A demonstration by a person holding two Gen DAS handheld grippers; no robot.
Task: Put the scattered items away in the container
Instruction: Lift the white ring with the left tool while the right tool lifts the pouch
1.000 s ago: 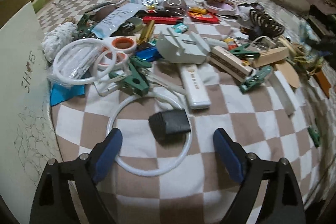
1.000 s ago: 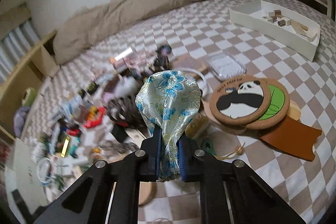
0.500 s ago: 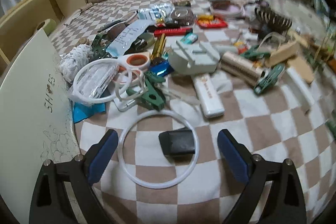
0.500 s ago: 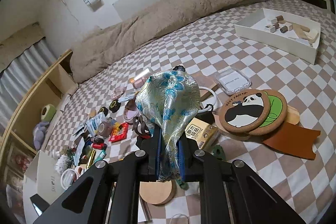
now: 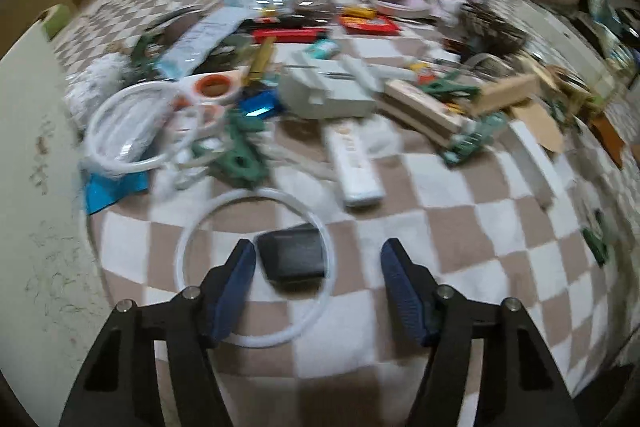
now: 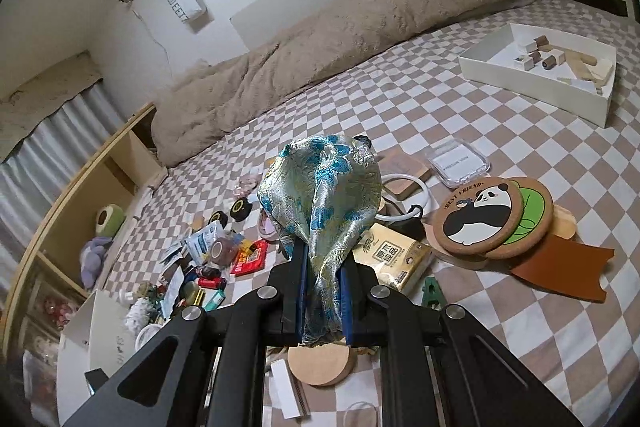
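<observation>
Narrowed left fingers [image 5: 316,279] closing around black case [image 5: 294,257]; right fingers [image 6: 323,293] clamp brocade pouch [image 6: 324,195] near "BEST FRIEND" coaster [image 6: 478,213].

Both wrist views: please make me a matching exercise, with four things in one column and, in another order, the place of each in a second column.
1. black block
2. flowered cloth
3. wooden blocks
4. panda coaster

a. on top of the green coaster
b. inside the white ring
c. clamped in the right tongs
d. in the white box

Pairs: 1-b, 2-c, 3-d, 4-a
</observation>
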